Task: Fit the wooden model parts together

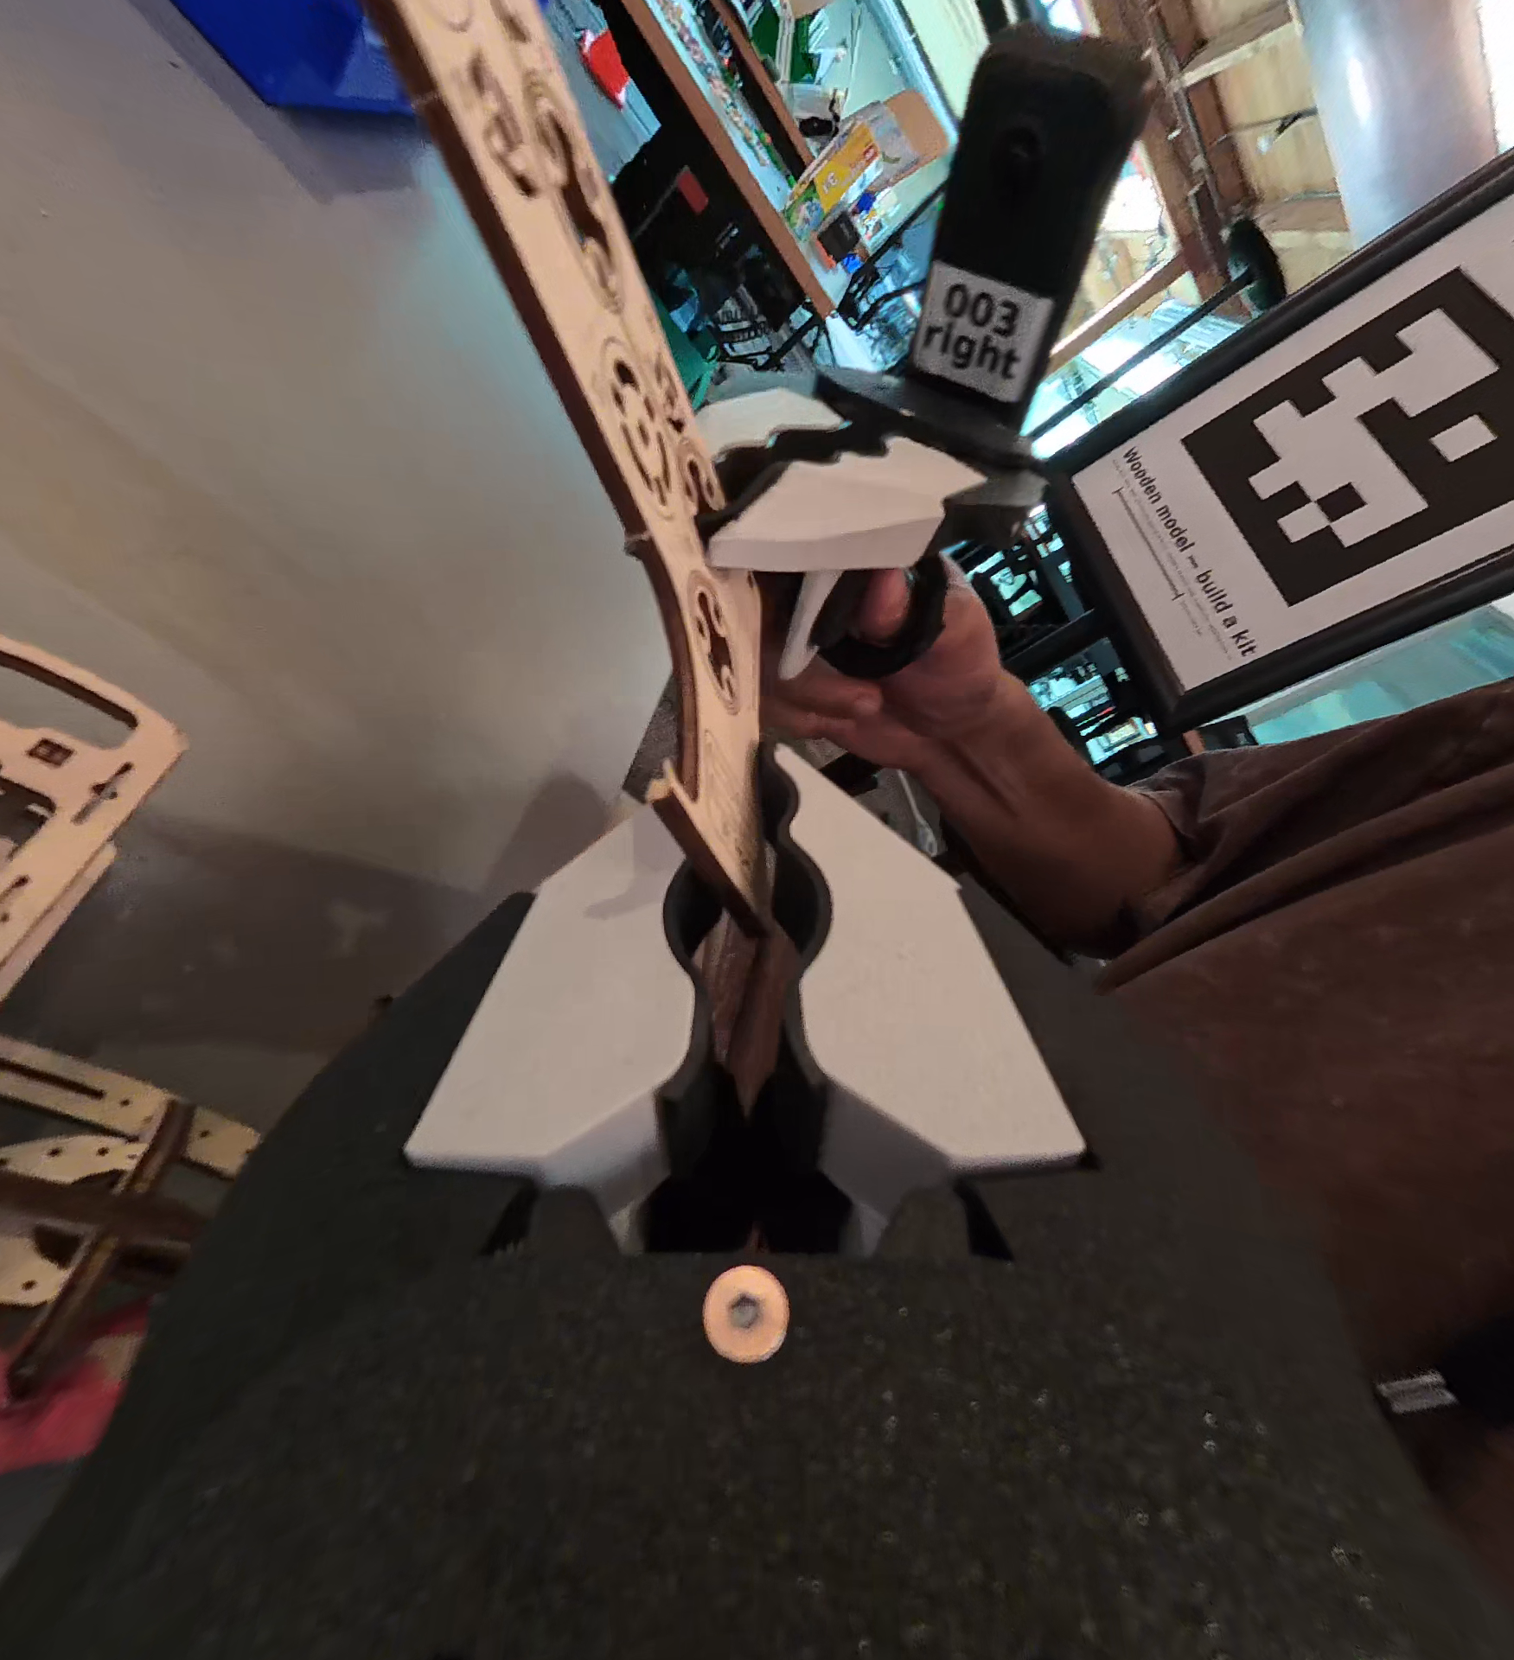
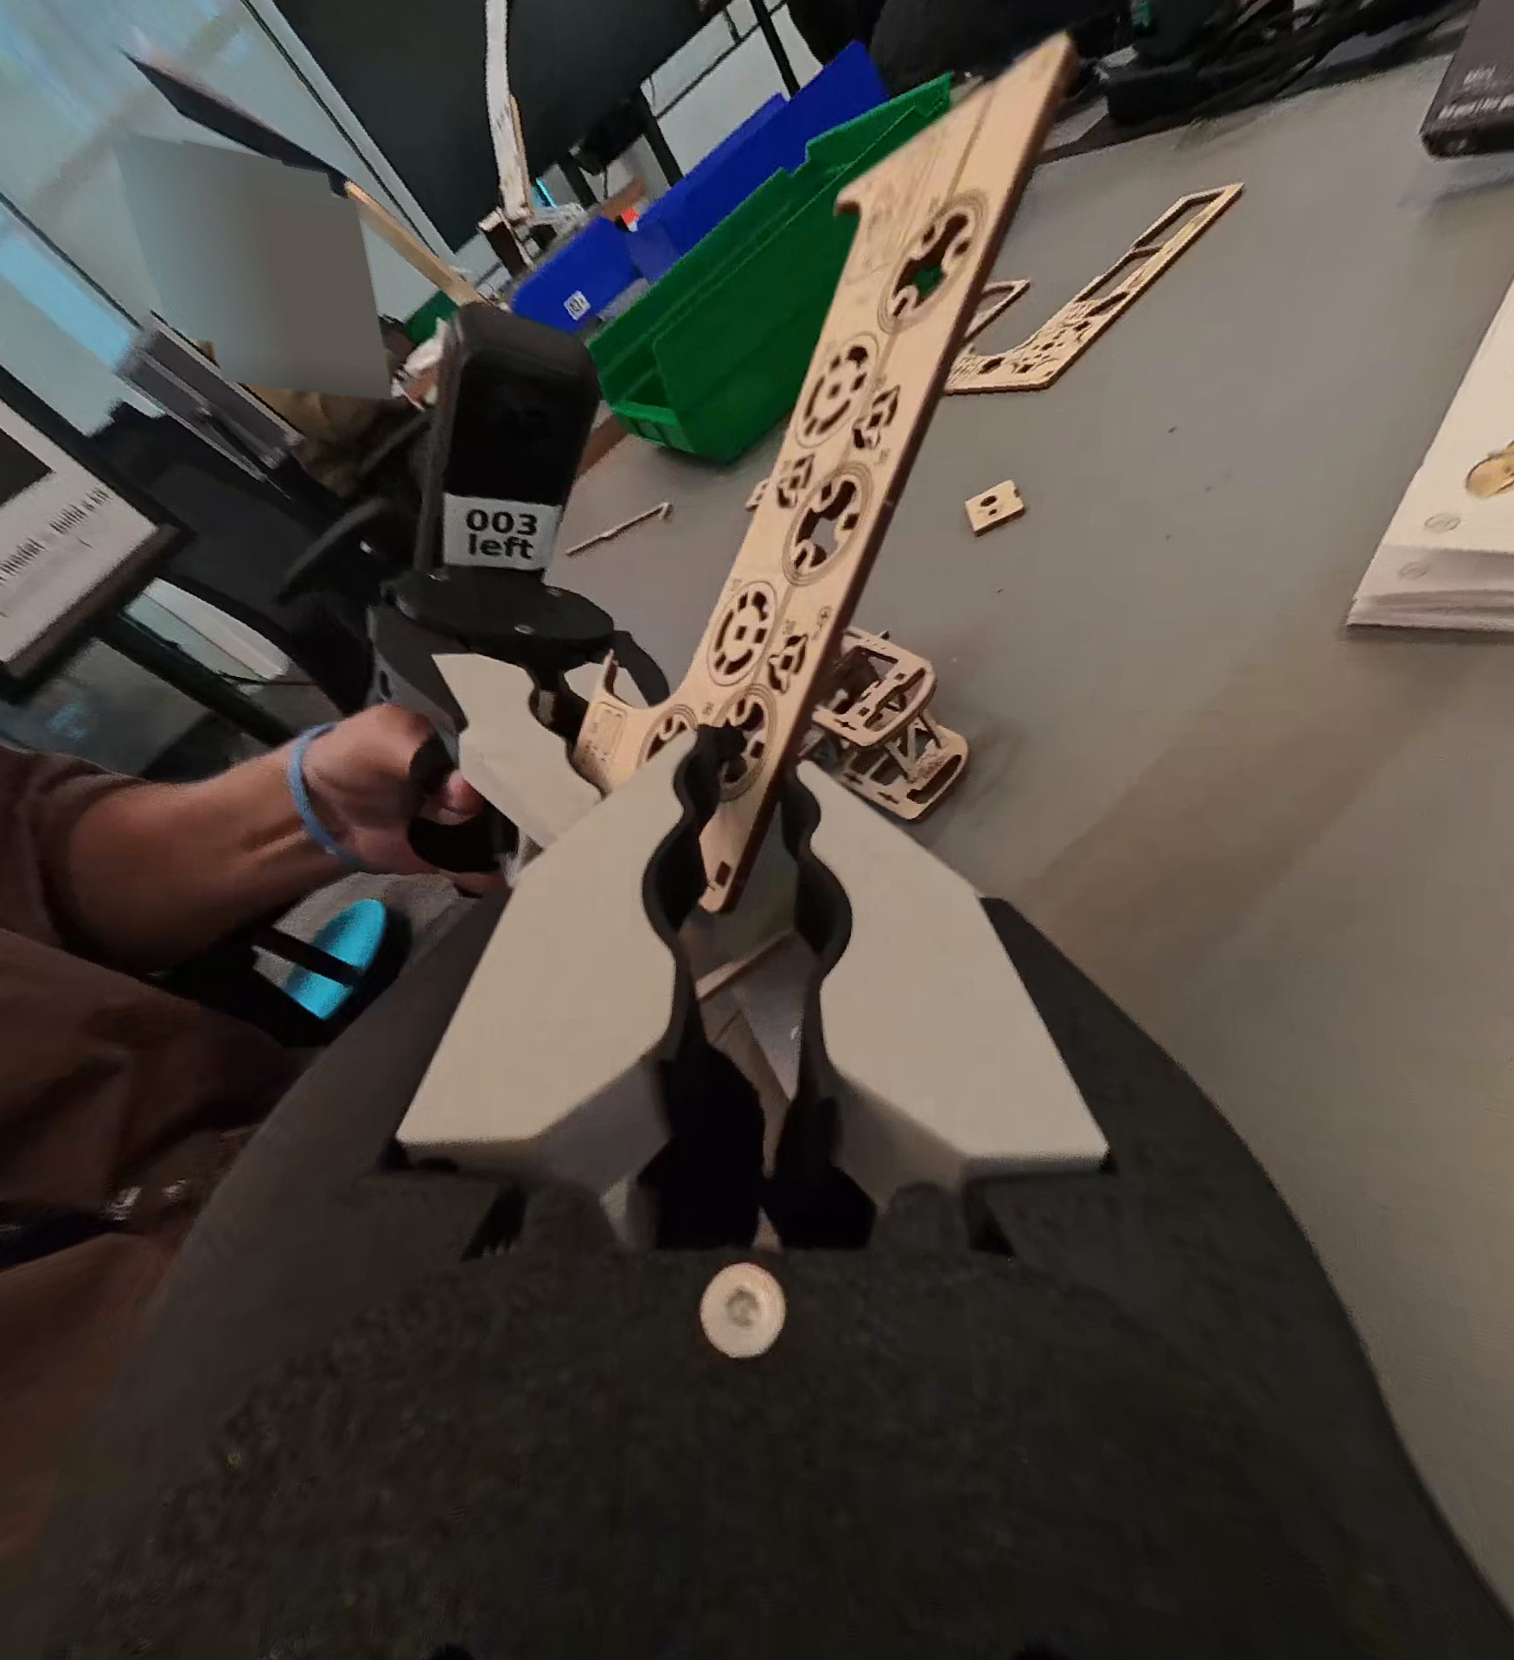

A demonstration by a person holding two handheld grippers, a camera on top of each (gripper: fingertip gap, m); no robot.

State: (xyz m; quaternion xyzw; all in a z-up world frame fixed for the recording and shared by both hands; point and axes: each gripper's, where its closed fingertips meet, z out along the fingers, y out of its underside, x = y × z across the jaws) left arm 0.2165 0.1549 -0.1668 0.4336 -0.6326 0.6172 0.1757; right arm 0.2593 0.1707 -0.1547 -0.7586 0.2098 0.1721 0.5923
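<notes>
A long flat wooden sheet (image 1: 618, 395) with round laser-cut parts is held up between both grippers. My left gripper (image 1: 735, 826) is shut on the sheet's lower end, which runs down between its white fingers. My right gripper (image 2: 744, 772) is shut on the sheet (image 2: 852, 449) at its edge, around a round cut-out part. In the left wrist view the right gripper (image 1: 721, 512) meets the sheet from the right, a hand behind it. In the right wrist view the left gripper (image 2: 573, 719) holds the sheet's near corner.
A partly built wooden model (image 2: 888, 728) lies on the grey table (image 2: 1184, 808) below the sheet. An emptied sheet frame (image 2: 1121, 278), a small square piece (image 2: 995, 507), green (image 2: 735, 359) and blue bins (image 2: 708, 207) and an instruction booklet (image 2: 1499, 449) lie around. A framed sign (image 1: 1364, 431) stands behind. Tip to tip, the grippers are about 5 centimetres apart.
</notes>
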